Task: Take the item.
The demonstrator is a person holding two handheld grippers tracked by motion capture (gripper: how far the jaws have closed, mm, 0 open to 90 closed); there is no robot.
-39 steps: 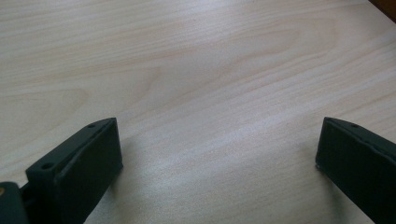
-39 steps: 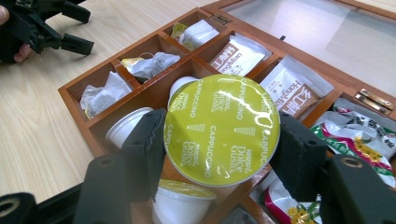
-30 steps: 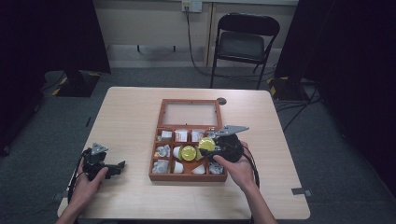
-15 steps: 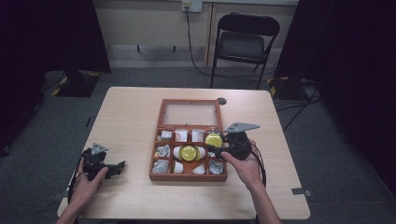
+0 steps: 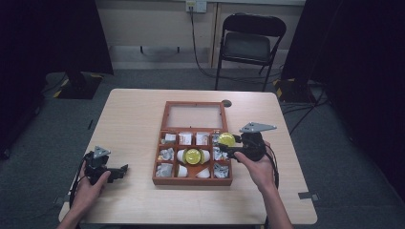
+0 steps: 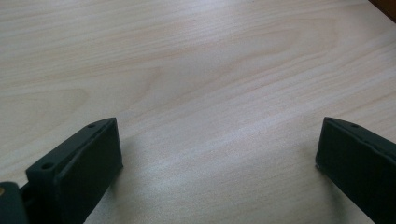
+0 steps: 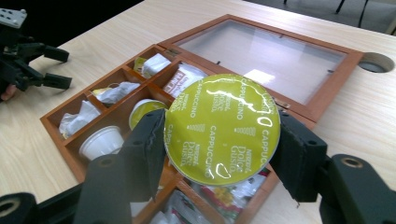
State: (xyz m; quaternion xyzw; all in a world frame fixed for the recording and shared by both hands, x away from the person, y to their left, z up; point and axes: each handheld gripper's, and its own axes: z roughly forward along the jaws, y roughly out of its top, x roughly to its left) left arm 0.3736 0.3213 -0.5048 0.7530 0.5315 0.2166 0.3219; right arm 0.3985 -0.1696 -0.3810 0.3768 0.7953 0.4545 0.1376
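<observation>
A capsule with a yellow-green foil lid (image 7: pixel 219 116) printed "Cappuccino" is clamped between the jaws of my right gripper (image 7: pixel 223 149). It hangs above the right side of an open wooden compartment box (image 5: pixel 160 164); from above the capsule (image 5: pixel 227 139) and right gripper (image 5: pixel 231 146) sit over the box's right column. A second yellow-lidded capsule (image 5: pixel 193 156) rests in the middle compartment, with a white capsule (image 7: pixel 102 140) lying beside it. Far to the left, my left gripper (image 5: pixel 119 171) rests low over bare table, jaws wide apart with nothing between them (image 6: pixel 217 135).
The box's glass lid (image 5: pixel 195 116) lies folded back flat toward the far side. Other compartments hold wrapped sachets (image 7: pixel 182 77). A round cable hole (image 5: pixel 226 103) is in the table behind the box. A black folding chair (image 5: pixel 248 45) stands beyond the table.
My right gripper has carried the yellow-lidded capsule up from the box's middle toward its right far side. The left gripper has stayed put.
</observation>
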